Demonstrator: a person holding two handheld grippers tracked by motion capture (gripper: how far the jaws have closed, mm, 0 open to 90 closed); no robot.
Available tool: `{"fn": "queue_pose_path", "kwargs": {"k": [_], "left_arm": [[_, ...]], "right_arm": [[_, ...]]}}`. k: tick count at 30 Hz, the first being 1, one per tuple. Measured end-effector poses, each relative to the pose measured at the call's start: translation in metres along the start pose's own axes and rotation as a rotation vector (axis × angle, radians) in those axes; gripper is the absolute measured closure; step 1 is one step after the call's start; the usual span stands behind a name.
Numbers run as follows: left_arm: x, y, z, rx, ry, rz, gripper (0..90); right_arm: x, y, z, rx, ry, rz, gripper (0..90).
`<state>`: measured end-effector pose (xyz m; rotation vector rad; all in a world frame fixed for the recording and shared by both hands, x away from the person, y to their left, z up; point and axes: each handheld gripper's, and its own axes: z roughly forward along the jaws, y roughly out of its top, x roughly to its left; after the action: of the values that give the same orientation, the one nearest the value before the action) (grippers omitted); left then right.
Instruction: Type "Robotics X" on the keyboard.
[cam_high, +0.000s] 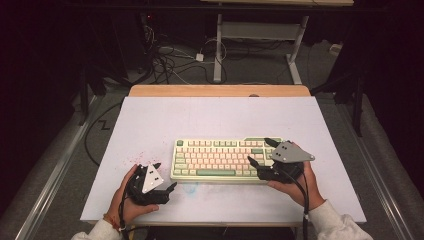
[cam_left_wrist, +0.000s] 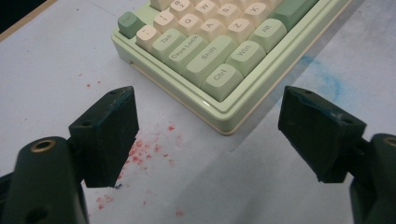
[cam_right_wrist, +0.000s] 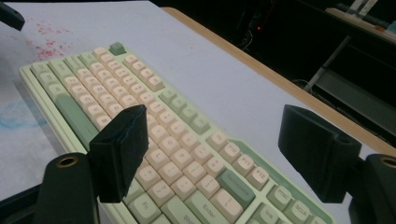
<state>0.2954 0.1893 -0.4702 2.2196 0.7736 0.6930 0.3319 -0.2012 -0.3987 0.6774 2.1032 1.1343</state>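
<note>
From the high view, one keyboard (cam_high: 225, 160) lies near the middle of the table (cam_high: 150, 120), closer to the person's edge, long side across. The right gripper (cam_high: 261, 153) hovers over the keyboard's right end with its jaws spread and nothing between them; the left gripper (cam_high: 165, 176) rests just off the keyboard's left front corner, jaws likewise apart and empty. The step in hand looks like taking the keyboard by its two ends, so each gripper should straddle a short edge squarely before closing, and both should close together so that the board does not skew. In the left gripper view, the left gripper (cam_left_wrist: 219, 135) has its two black jaws standing wide, and the keyboard's (cam_left_wrist: 219, 51) Ctrl corner sits between and beyond them, not touched; red specks (cam_left_wrist: 144, 151) dot the table beside the left jaw and a faint blue smear (cam_left_wrist: 322, 79) lies past the corner. In the right gripper view, the right gripper (cam_right_wrist: 219, 149) is released, its jaws open above the keys at the Enter end of the keyboard (cam_right_wrist: 116, 93), pressing on nothing; it should drop lower and reach the case rim rather than the keycaps. Count: one keyboard, two grippers, one table
</note>
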Motion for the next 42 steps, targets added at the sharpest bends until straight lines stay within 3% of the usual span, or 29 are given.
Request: {"fn": "queue_pose_path", "kwargs": {"k": [8, 13, 16, 19, 23, 32, 42], "left_arm": [[0.000, 0.003, -0.003, -0.014, 0.009, -0.011, 20.5], [0.002, 0.005, -0.007, -0.038, 0.003, -0.041, 21.1], [0.005, 0.008, -0.006, -0.015, 0.025, -0.050, 21.1], [0.008, 0.008, -0.005, -0.002, -0.002, -0.087, 20.6], [0.009, 0.013, -0.005, -0.001, -0.022, -0.096, 21.7], [0.003, 0.039, 0.000, -0.006, -0.076, -0.070, 38.8], [0.006, 0.059, 0.015, 0.010, -0.156, -0.060, 75.6]], "right_arm": [[-0.006, -0.013, -0.014, 0.002, -0.033, 0.009, 24.3], [-0.007, -0.023, -0.023, -0.002, -0.051, 0.008, 24.1], [-0.008, -0.029, -0.027, 0.001, -0.059, 0.012, 24.1], [-0.007, -0.035, -0.030, 0.019, -0.079, 0.007, 24.1], [-0.006, -0.044, -0.035, 0.027, -0.092, 0.020, 24.1], [-0.001, -0.060, -0.044, 0.076, -0.096, 0.013, 24.1], [0.002, -0.066, -0.046, 0.096, -0.083, 0.012, 24.1]]}}
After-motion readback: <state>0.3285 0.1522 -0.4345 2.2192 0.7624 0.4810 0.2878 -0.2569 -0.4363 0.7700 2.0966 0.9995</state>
